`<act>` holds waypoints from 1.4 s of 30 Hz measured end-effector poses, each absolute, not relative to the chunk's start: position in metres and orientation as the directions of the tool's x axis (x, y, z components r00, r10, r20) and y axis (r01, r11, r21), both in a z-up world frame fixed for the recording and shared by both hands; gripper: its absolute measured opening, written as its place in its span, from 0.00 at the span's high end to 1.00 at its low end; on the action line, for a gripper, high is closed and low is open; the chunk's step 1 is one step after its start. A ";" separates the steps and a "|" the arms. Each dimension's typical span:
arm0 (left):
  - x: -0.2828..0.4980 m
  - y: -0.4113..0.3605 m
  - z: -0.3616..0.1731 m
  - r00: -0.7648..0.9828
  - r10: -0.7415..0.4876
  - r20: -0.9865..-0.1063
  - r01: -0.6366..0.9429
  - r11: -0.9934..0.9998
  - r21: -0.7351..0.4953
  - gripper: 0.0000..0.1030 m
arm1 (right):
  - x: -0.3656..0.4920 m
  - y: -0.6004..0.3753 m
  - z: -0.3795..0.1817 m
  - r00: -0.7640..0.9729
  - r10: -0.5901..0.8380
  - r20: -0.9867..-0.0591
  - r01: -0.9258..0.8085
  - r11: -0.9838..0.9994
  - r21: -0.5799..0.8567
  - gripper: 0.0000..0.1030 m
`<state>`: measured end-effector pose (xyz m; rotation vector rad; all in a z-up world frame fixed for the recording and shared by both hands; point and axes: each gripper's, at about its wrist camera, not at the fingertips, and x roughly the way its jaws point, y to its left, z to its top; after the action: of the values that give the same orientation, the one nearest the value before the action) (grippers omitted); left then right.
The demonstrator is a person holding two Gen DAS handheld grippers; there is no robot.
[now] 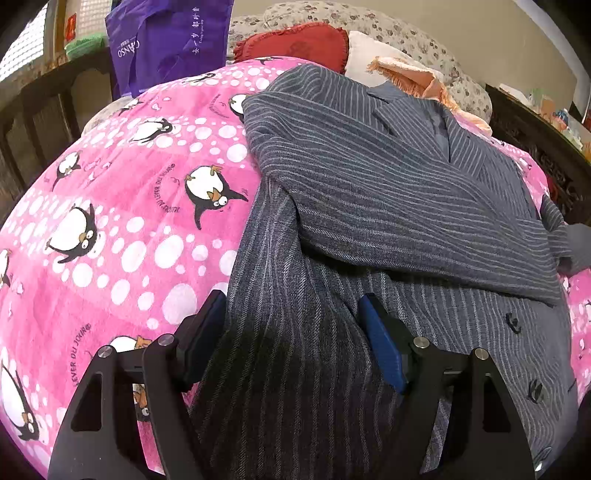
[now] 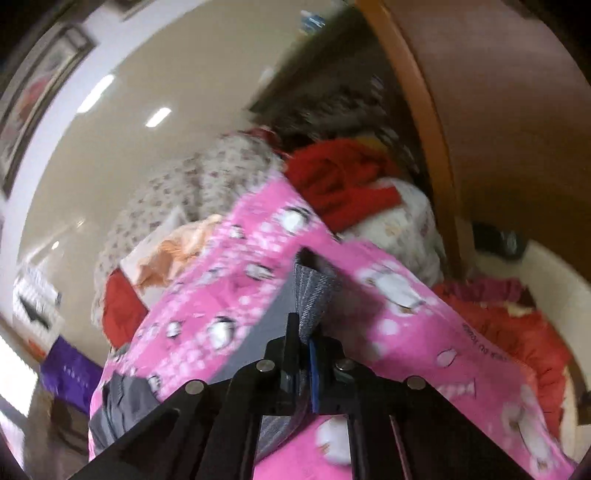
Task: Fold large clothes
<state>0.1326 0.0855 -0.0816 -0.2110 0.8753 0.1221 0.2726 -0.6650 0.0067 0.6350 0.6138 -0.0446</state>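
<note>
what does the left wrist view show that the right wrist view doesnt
Only the left wrist view shows the grey striped jacket spread out on the bed, one sleeve laid across its front, its lapels and dark buttons visible, with the left gripper open above its lower part. Only the right wrist view, which is blurred, shows the right gripper shut on a piece of grey striped fabric, plus a red garment beyond. Both show the pink penguin blanket, the floral bedding and a purple bag.

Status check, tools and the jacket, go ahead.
Left tool open over striped jacket. Right tool shut on grey fabric. Jacket lies on pink blanket.
</note>
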 end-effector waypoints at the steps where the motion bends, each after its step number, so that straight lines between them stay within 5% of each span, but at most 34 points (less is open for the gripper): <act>1: 0.132 0.086 -0.082 0.636 0.020 -0.772 -0.192 0.972 -0.134 0.28 | 0.265 -0.652 0.023 0.836 0.151 -0.528 0.181 0.833 0.524 0.96; 10: 0.128 0.088 -0.080 0.647 -0.003 -0.763 -0.190 0.968 -0.165 0.28 | 0.229 -0.465 0.089 0.804 0.481 -0.351 -0.244 0.804 0.542 0.96; 18: 0.125 0.090 -0.080 0.653 -0.020 -0.757 -0.188 0.964 -0.188 0.28 | 0.237 -0.260 0.005 0.578 0.681 -0.450 -0.411 0.719 0.560 0.96; 24: 0.124 0.089 -0.080 0.650 -0.014 -0.760 -0.189 0.965 -0.180 0.28 | 0.217 -0.204 -0.077 0.448 0.568 -0.691 -0.392 0.819 0.419 0.94; 28: 0.123 0.088 -0.067 0.641 -0.003 -0.768 -0.207 0.962 -0.177 0.28 | 0.190 -0.219 -0.063 0.470 0.541 -0.697 -0.390 0.836 0.385 0.47; 33: 0.125 0.057 -0.007 0.762 -0.025 -0.647 -0.127 0.974 -0.187 0.28 | 0.138 -0.245 -0.065 0.524 0.314 -0.791 -0.352 0.926 0.135 0.46; 37: 0.180 0.006 -0.017 0.659 -0.264 -0.705 0.068 0.954 -0.293 0.28 | 0.108 -0.268 -0.071 0.565 0.268 -0.780 -0.279 0.952 0.125 0.44; 42: 0.231 -0.034 -0.065 0.487 -0.426 -0.763 0.083 0.892 -0.445 0.30 | 0.095 -0.270 -0.072 0.620 0.231 -0.750 -0.254 0.963 0.087 0.37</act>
<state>0.2307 -0.0342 -0.0655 -0.3737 1.0205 -0.3183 0.0951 -0.2701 -0.0716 -0.0283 0.8584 0.2789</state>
